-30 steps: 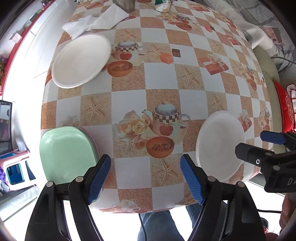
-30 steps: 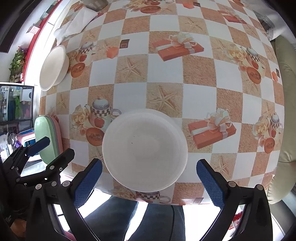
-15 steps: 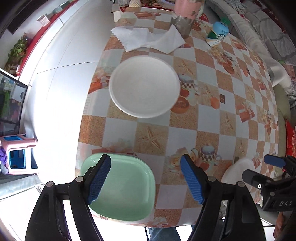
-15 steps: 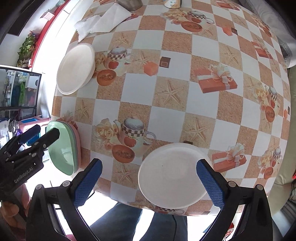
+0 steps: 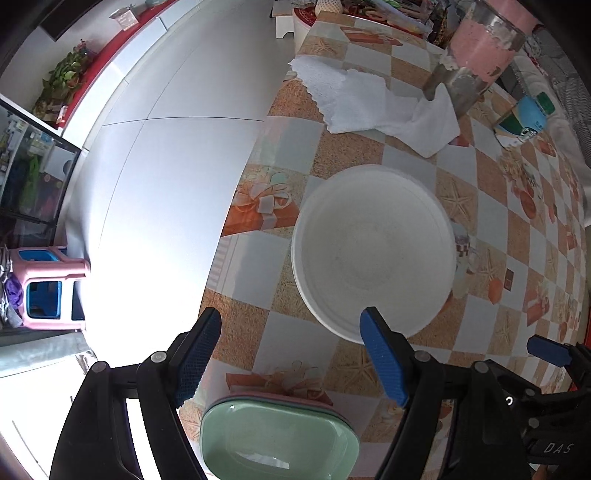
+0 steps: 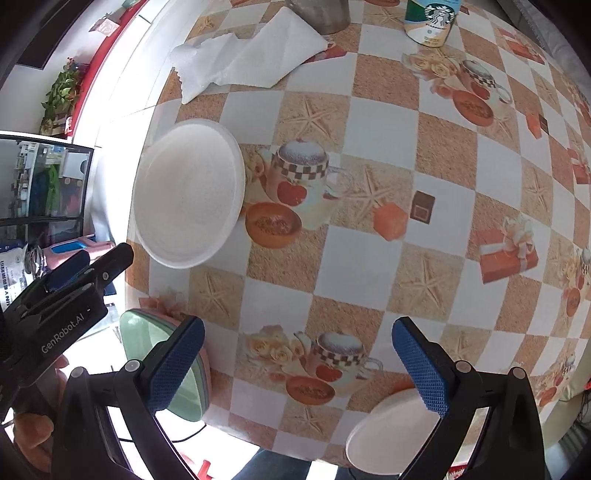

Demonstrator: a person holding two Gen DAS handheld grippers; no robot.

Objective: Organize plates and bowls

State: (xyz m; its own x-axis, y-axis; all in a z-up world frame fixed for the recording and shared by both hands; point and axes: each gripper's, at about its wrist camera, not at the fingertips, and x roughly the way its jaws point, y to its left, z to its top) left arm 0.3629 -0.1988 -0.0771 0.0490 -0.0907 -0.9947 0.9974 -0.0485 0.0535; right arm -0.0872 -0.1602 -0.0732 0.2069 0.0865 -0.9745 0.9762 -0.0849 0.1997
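Observation:
A white round bowl sits near the table's left edge; it also shows in the right wrist view. A green square plate stacked on a pink one lies at the near left corner, also in the right wrist view. A second white plate lies at the near edge on the right. My left gripper is open and empty, above the table between the green plate and the white bowl. My right gripper is open and empty above the table's near side.
A patterned checkered tablecloth covers the table. A white cloth, a pink and metal tumbler and a Starbucks bottle stand at the far side. A pink stool stands on the floor to the left.
My left gripper has moved forward past the green plate toward the white bowl. My right gripper has moved forward and left, leaving the second white plate at its lower right.

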